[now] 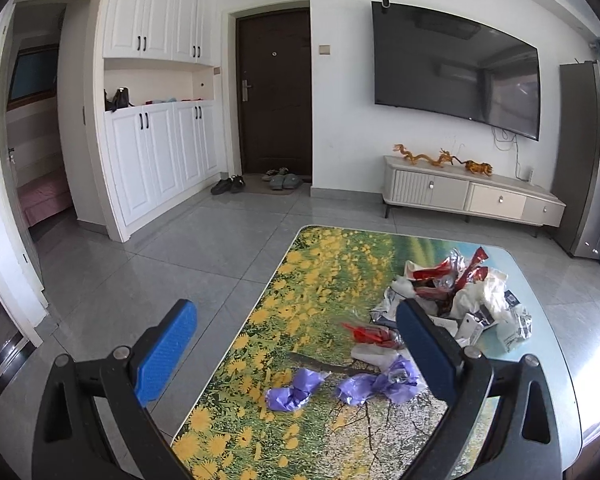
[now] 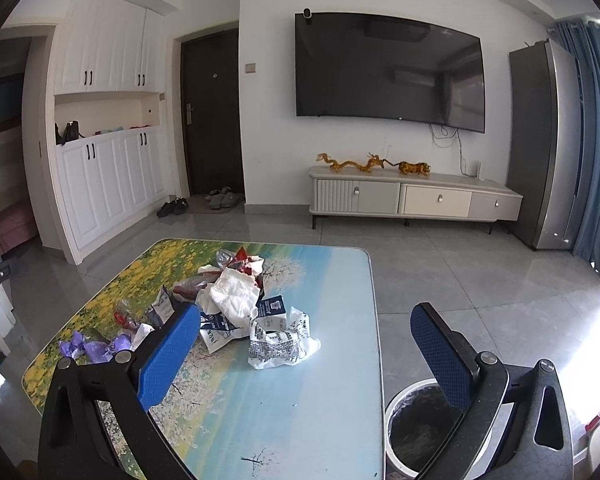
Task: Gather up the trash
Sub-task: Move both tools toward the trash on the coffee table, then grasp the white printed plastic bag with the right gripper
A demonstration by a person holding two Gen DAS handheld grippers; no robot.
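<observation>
The right finger of the left gripper (image 1: 296,344) covers part of the trash heap (image 1: 456,300) at the centre right of the left wrist view, so how the wrappers underneath lie cannot be told. In the right wrist view the left finger of the right gripper (image 2: 304,344) likewise hides the near edge of the heap, and the print on the crumpled white wrapper (image 2: 278,346) in the middle of that frame is too small to read. Both grippers are cut off at the bottom of their frames.

Two purple plastic wads (image 1: 296,394) lie low in the centre of the left view, apart from each other, on the flower-printed table (image 1: 312,272). Beside them, just above, is one red wrapper (image 1: 370,334). Further up, the heap mixes red, silver and white pieces, too tangled to count.

Each gripper has its two blue-padded fingers spread wide, with nothing between them. Both hang above the table, not touching the trash.

One bin (image 2: 416,428) stands on the floor at the lower right of the right wrist view, just beside the table's edge. It is lined with a dark bag; part of its mouth is behind the gripper's right finger, and what shows of the inside looks bare.
</observation>
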